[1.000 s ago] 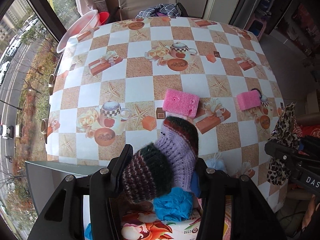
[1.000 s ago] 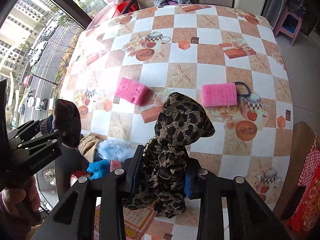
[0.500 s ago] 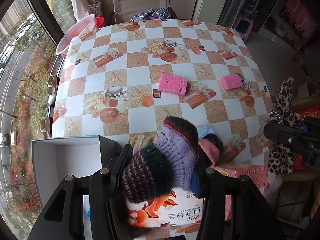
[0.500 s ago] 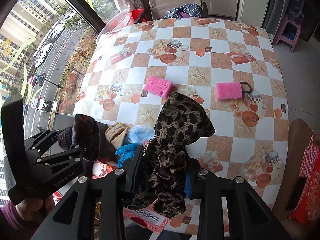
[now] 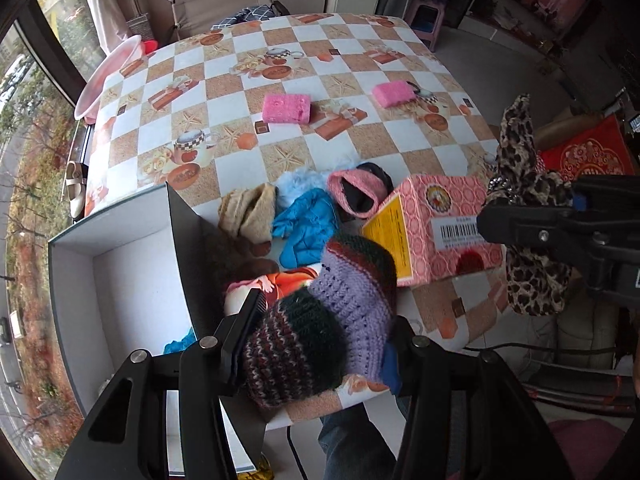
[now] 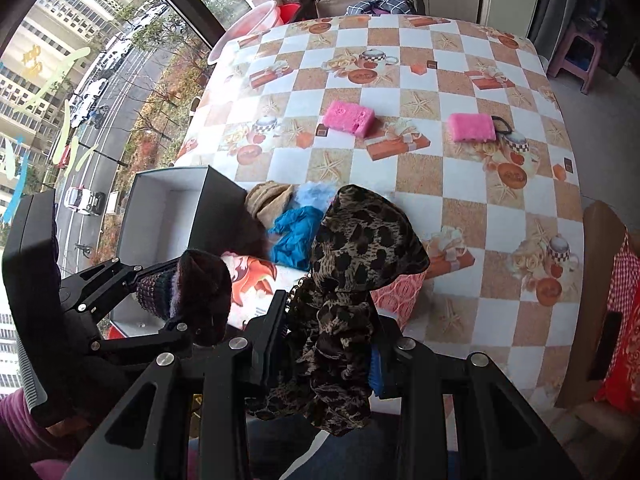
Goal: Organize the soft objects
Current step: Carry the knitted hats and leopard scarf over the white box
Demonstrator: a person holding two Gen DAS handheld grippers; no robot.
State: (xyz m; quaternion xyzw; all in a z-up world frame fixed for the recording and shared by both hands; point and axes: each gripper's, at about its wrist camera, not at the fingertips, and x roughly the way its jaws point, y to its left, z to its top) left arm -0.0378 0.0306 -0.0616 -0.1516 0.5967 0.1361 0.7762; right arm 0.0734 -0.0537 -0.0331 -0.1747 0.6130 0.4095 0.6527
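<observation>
My left gripper (image 5: 320, 332) is shut on a striped knitted hat (image 5: 320, 320), purple, dark green and maroon, held above the table's near edge beside an open grey box (image 5: 120, 276). My right gripper (image 6: 332, 344) is shut on a leopard-print cloth (image 6: 352, 280), held above the near edge; it also shows in the left wrist view (image 5: 524, 184). On the table lie a tan cloth (image 5: 248, 212), a blue cloth (image 5: 308, 224), a light-blue fluffy item (image 5: 296, 184) and a pink-rimmed hat (image 5: 356, 192). Two pink sponges (image 5: 286, 108) (image 5: 394, 94) lie farther back.
A pink patterned carton (image 5: 436, 224) and a box with an orange print (image 6: 252, 280) stand at the near edge. A pink basin (image 5: 108, 76) hangs over the far left corner. A folding chair (image 5: 224, 4) stands behind the checked tablecloth (image 5: 340, 52). A window runs along the left.
Both grippers have pulled back and up from the table with their loads. The open grey box, the cartons and the cloth pile have come into view.
</observation>
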